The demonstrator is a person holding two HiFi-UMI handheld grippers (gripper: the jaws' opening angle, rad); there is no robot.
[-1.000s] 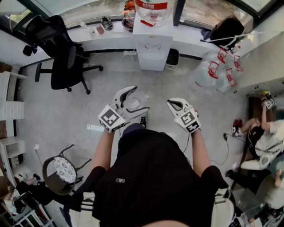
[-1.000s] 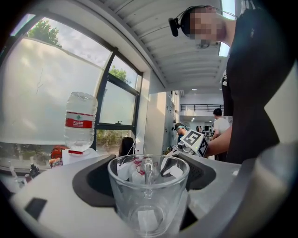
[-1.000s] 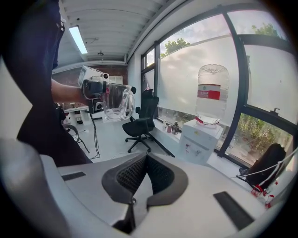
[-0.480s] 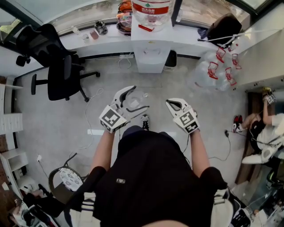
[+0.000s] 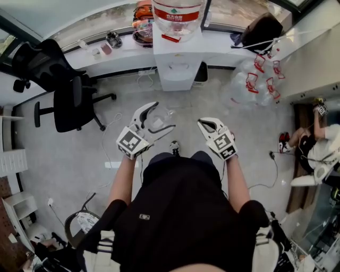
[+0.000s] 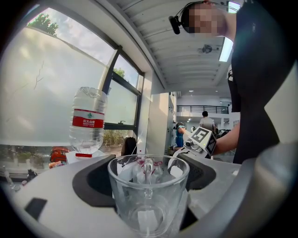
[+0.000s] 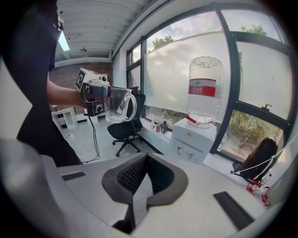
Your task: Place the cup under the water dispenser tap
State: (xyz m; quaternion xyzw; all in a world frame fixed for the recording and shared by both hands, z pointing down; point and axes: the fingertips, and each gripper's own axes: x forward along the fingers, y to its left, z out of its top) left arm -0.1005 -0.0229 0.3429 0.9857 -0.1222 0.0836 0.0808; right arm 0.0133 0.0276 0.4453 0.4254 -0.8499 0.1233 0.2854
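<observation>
Off to the left stood a black office chair [image 5: 66, 98]. Then the left gripper [image 5: 158, 118], jaws spread wide and clamped on the clear glass cup [image 6: 148, 195], upright, handle facing away from the camera, held up over the floor. Straight ahead, well apart from the cup, the white water dispenser [image 5: 178, 66] sat against the window wall with its big bottle [image 5: 178, 13] on top. Beside it, the right gripper [image 5: 204, 124] hung level with the left one, jaws pressed together on nothing.
</observation>
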